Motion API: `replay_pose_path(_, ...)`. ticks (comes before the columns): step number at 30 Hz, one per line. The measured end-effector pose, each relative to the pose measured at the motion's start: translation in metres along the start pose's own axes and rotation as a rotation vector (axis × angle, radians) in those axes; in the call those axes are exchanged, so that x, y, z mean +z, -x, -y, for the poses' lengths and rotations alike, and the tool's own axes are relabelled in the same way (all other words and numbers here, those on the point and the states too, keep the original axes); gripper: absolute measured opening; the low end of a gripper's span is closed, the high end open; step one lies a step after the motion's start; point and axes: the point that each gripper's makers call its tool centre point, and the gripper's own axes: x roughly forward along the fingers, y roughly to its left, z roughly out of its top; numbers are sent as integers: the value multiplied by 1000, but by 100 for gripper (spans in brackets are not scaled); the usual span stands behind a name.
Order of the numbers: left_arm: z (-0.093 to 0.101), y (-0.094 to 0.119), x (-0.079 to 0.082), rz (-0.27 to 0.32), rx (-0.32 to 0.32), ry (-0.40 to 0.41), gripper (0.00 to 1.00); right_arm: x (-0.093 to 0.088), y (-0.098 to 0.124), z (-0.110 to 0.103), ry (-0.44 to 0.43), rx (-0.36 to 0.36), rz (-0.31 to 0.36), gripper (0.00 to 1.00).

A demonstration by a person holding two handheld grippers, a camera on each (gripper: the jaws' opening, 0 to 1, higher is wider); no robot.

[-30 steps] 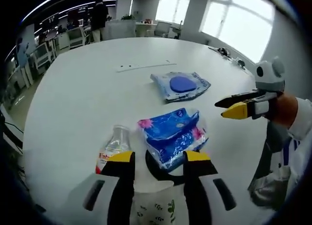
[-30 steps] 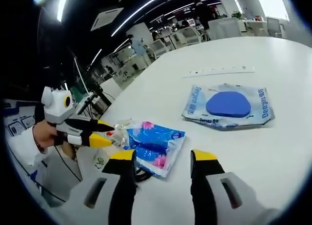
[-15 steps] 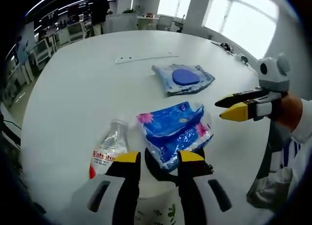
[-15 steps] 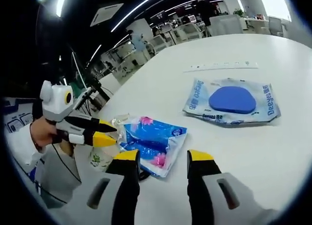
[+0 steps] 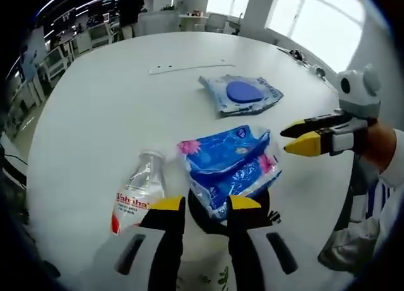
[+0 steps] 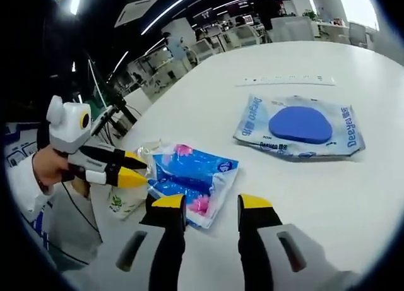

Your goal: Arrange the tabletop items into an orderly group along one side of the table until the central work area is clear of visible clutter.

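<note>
On the white round table point(image 5: 95, 114) a crinkled blue packet point(image 5: 227, 165) point(image 6: 189, 177) lies over a black ring point(image 5: 202, 223). A clear bottle with a red label point(image 5: 139, 190) lies to its left. Farther off rests a pale pouch with a blue disc point(image 5: 243, 94) point(image 6: 297, 127). My left gripper point(image 5: 205, 206) point(image 6: 136, 169) hovers at the packet's near end, jaws apart. A white leaf-printed cup point(image 5: 199, 275) point(image 6: 123, 199) shows low in the gap; whether it touches them I cannot tell. My right gripper point(image 6: 211, 202) point(image 5: 297, 136) stands open just right of the packet, holding nothing.
A thin white strip point(image 5: 186, 67) point(image 6: 287, 80) lies on the table's far side. A person's hand and white sleeve point(image 5: 385, 158) hold the right gripper at the table's edge. Office desks and chairs stand beyond the table.
Both grippers' jaws have narrowed somewhat. The left view has pulled back a little, so the bottle and packet sit slightly farther from its jaws. The items have not moved.
</note>
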Motion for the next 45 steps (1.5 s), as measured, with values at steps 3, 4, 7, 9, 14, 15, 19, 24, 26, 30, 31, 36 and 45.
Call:
replay_pose_path(3, 3, -4, 1, -3, -7, 11, 26, -2, -3, 0, 0, 0, -10, 29)
replay_pose_path(4, 3, -4, 2, -3, -8, 6, 25, -3, -4, -1, 0, 0, -12, 29)
replay_pose_path(7, 4, -6, 2, -5, -12, 12, 24, -4, -6, 1, -1, -2, -16, 27)
replay_pose_path(9, 4, -8, 1, -14, -13, 8, 24, -5, -8, 1, -6, -1, -20, 26)
replay_pose_path(14, 2, -9, -2, -28, -13, 15, 16, -10, -11, 2, -12, -5, -36, 22)
replay_pose_path(15, 2, -9, -2, -28, -14, 17, 16, -11, -12, 2, -15, -5, -38, 21)
replay_pose_path(19, 1, -11, -4, -35, -13, 14, 15, -13, -14, 3, -18, -13, -48, 16)
replay_pose_path(24, 1, -12, -3, -30, -15, 11, 11, -14, -17, 6, -40, -21, -47, 8)
replay_pose_path(26, 0, -14, -4, -34, -10, 6, 10, -15, -17, 6, -37, -25, -55, 7)
replay_pose_path(30, 1, -15, -6, -49, -16, -18, 7, -15, -16, 8, -43, -29, -52, 4)
replay_pose_path(31, 1, -16, -6, -48, -16, -19, 7, -15, -16, 8, -40, -30, -54, 4)
replay_pose_path(36, 2, -16, -4, -42, -19, -25, 5, -16, -15, 8, -42, -33, -57, 2)
replay_pose_path(45, 5, -13, -1, -29, -31, -29, 1, -15, -13, 7, -34, -33, -50, 0)
